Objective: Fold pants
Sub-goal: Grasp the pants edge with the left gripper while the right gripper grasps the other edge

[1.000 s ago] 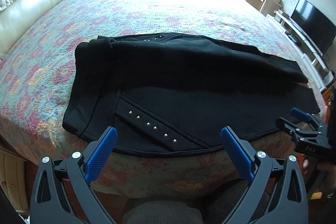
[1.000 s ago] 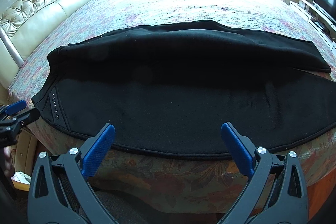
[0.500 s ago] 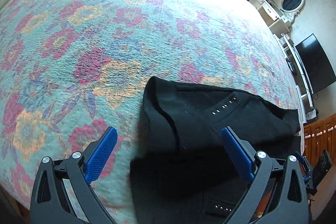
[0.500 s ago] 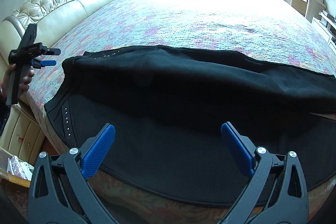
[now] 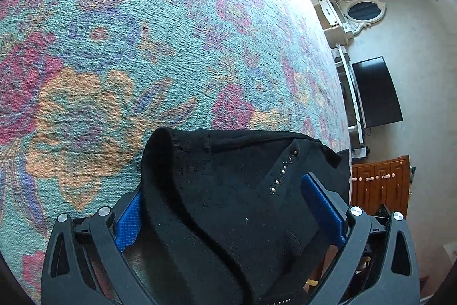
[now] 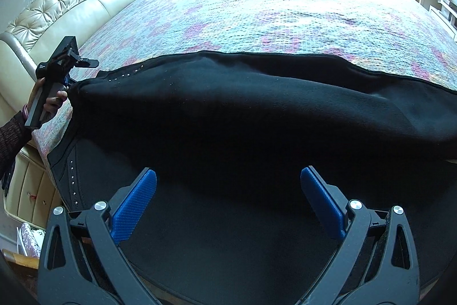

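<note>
Now the left claw [image 5: 225, 207] has the waistband corner of the black pants [image 5: 228, 190] lying between its blue fingers [image 5: 128, 219]. A second ago it hung back off the bed edge with nothing between them; half a second ago it had swung over the corner. Its jaws stand wide, no narrower than before, and the cloth fills the gap without being pinched, so this looks like the reach just before a grasp, not a hold. The row of small studs [image 5: 282, 170] runs up beside the right-hand finger.

The right claw [image 6: 228, 199] is likewise spread wide, empty, hovering low over the near leg of the pants [image 6: 242, 133], having crept in from the bed edge. From its view the left claw [image 6: 67, 67] shows at the far waist corner, in the person's hand [image 6: 52, 102].

Outward, the pants lie lengthwise across the flowered bedspread [image 5: 114, 47], one leg already laid over the other. The headboard [image 6: 71, 5] stands to the left, and a dark television [image 5: 374, 93] stands by the far wall.
</note>
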